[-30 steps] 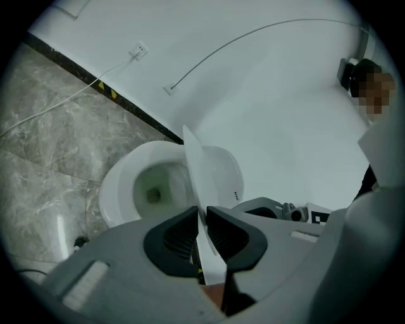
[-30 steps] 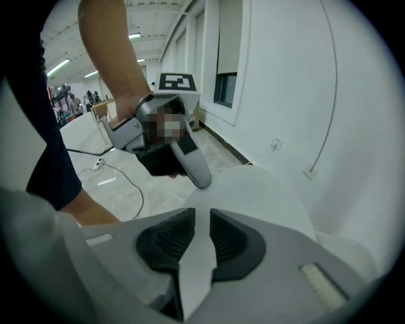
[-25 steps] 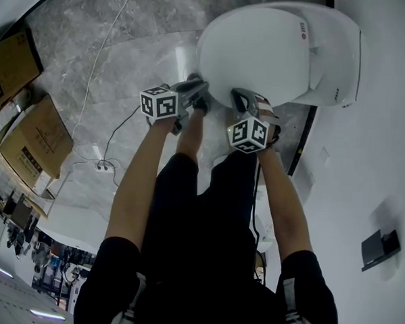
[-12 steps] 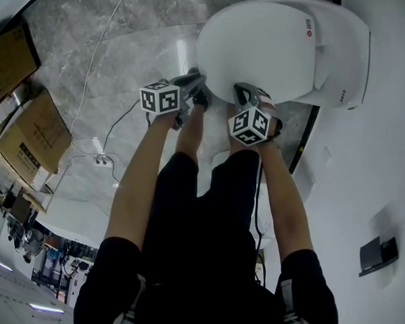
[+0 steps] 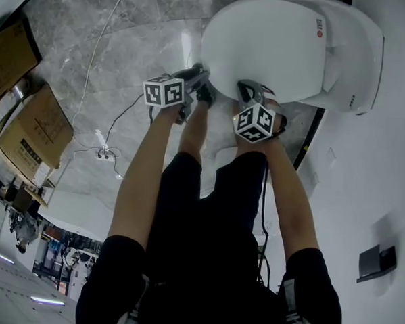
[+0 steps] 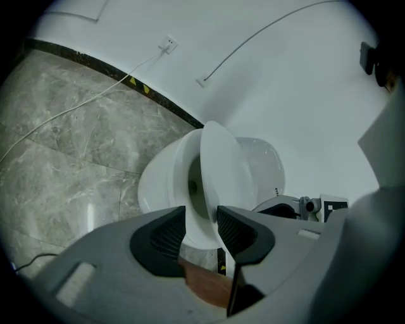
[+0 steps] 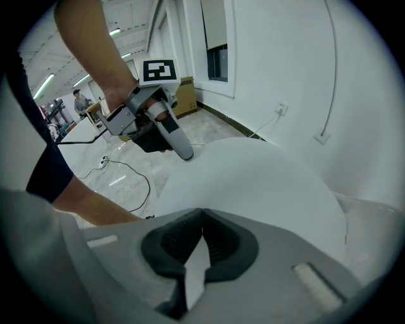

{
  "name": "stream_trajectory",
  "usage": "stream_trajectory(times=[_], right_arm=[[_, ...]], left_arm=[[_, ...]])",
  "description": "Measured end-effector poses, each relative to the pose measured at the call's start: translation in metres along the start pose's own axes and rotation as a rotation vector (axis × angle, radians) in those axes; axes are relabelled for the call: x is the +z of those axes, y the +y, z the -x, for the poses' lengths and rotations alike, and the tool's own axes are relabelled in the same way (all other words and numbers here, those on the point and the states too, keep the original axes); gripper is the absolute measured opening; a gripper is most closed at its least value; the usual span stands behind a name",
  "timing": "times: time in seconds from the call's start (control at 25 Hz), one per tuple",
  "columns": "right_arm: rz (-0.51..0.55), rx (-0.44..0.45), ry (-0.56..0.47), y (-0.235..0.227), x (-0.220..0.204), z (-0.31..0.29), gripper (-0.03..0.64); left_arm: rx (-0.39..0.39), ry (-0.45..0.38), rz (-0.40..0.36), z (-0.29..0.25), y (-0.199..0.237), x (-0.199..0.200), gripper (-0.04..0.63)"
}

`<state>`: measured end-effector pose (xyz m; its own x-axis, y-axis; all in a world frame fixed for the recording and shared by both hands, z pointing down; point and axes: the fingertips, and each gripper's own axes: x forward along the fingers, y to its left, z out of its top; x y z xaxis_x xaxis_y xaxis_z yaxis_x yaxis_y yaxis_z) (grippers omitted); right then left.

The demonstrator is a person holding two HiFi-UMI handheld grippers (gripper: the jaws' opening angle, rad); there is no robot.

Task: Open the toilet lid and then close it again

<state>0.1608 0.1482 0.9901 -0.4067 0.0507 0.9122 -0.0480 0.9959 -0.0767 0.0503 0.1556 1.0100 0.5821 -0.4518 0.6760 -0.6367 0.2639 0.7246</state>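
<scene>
Over grey marble floor (image 5: 127,45), with cardboard boxes (image 5: 32,125) toward its left edge and a cable (image 5: 100,47) trailing across it, looking down in the head view. Reaching both arms to the front rim of the white toilet lid (image 5: 269,50), which is lying nearly flat. Setting the left gripper (image 5: 201,87) at the rim's left front and the right gripper (image 5: 250,93) at its right front, near each other.

Turning to the left gripper view. Straddling the lid's front edge (image 6: 221,164) with jaws apart, having just been opening, pads not pressing on it. Showing the lid edge-on, tilted a little off the toilet bowl (image 6: 161,183), a wedge of gap open between them.

Turning to the right gripper view. Holding the jaws pressed together with nothing between them, poised at the lid's top near its front edge; not telling whether touching.

Judging the closing half of the task to be in hand, and close to done. Calling next for letting the lid settle the last bit onto the bowl, perhaps guiding it with the shut right gripper, and drawing the left jaws clear of the rim.
</scene>
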Motion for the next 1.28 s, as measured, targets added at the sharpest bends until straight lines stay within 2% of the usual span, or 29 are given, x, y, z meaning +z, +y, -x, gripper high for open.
stream_trajectory(times=[0.4, 0.68, 0.8, 0.96, 1.08, 1.2, 1.28], right_arm=[[0.003, -0.003, 0.014, 0.0, -0.01, -0.027, 0.003], [-0.007, 0.006, 0.022, 0.0, -0.013, -0.043, 0.003], [0.002, 0.018, 0.018, 0.0, -0.016, -0.046, 0.003], [0.008, 0.019, 0.016, 0.0, -0.016, -0.047, 0.003], [0.003, 0.024, 0.019, -0.001, -0.017, -0.047, 0.004], [-0.029, 0.046, 0.024, -0.001, -0.016, -0.047, 0.003], [-0.046, 0.077, 0.018, -0.002, -0.014, -0.043, 0.003]], left_arm=[[0.113, 0.088, 0.012, -0.025, 0.027, -0.012, 0.16], [0.164, 0.14, -0.029, -0.037, 0.042, -0.013, 0.16], [0.174, 0.174, -0.074, -0.04, 0.045, -0.014, 0.16], [0.175, 0.223, -0.187, -0.042, 0.046, -0.012, 0.165], [0.175, 0.233, -0.211, -0.043, 0.047, -0.012, 0.176], [0.227, 0.232, -0.234, -0.035, 0.053, -0.011, 0.175], [0.273, 0.236, -0.288, -0.024, 0.053, -0.007, 0.175]])
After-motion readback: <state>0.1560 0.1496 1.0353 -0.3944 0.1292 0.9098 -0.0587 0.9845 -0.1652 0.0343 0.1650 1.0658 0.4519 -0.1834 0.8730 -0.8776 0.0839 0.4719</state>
